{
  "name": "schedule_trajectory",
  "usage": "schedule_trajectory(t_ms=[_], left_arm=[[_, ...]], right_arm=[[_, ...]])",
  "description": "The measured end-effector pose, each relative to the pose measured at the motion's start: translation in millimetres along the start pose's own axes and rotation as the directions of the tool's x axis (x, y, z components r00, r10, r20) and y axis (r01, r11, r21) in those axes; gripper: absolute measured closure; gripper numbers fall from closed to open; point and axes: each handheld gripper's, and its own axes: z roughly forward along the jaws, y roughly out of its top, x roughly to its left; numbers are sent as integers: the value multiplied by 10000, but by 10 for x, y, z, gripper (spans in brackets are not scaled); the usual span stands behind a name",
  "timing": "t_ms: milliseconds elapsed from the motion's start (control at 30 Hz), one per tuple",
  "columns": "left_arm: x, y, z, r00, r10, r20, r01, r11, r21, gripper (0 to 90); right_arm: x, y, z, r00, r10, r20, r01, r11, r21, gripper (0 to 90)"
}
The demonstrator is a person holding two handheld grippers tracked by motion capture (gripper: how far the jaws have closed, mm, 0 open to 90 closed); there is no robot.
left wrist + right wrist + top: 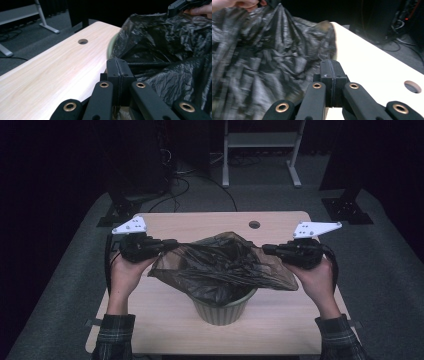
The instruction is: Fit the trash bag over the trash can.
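A black plastic bag [220,265] lies crumpled over a ribbed green bin [222,312] at the middle of the wooden table [160,320]. My left gripper [172,242] is shut on the bag's left rim and holds it up and out to the left. In the left gripper view its jaws [119,65] press together against the bag [170,50]. My right gripper [265,249] is shut on the bag's right rim, and its closed tips [331,66] sit beside the blurred plastic [262,62]. The bag is stretched between the two grippers above the bin, whose inside is hidden.
A round cable hole [254,225] sits near the table's far edge. Behind the table stand a white desk frame [260,140] and dark stands with cables on the grey floor. Bare wood lies on both sides of the bin.
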Motion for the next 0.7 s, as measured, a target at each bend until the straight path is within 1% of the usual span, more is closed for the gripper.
schedule_trajectory(t_ms=[33,167,233,267,300,367,433,533,600,633,700], left_arm=[[28,5,16,9999,21,-107,-20,10000,62,899],[121,10,102,9991,11,-431,-5,9999,136,899],[162,-11,176,9979,29,-646,-8,9995,330,899],[176,-30,211,9977,-12,-674,41,9991,430,899],[188,-51,243,9974,-70,-721,108,9985,537,899],[203,-89,290,9967,-128,-804,173,9983,558,899],[230,-130,337,9963,-222,-834,280,9972,686,899],[264,-209,396,9947,-300,-984,407,9933,1080,899],[273,-274,417,9944,-477,-939,592,9905,1238,899],[271,-303,413,9942,-455,-977,581,9897,1305,899],[258,-356,387,9950,-537,-847,649,9888,1347,899]], right_arm=[[-34,-2,18,9998,-7,184,7,10000,-33,900],[-186,-40,129,9969,261,738,-255,9996,-97,900],[-248,-74,192,9947,451,923,-455,9990,27,900],[-286,-108,242,9929,559,1053,-574,9983,112,900],[-316,-140,281,9921,655,1072,-681,9975,211,900],[-357,-209,354,9890,794,1248,-856,9953,447,900],[-390,-273,411,9874,923,1286,-1005,9932,590,900],[-416,-357,477,9855,1011,1362,-1138,9896,885,900],[-422,-404,498,9852,1037,1368,-1184,9875,1041,900],[-419,-438,499,9850,1035,1383,-1189,9870,1081,900],[-412,-493,479,9850,1072,1354,-1228,9861,1124,900]])
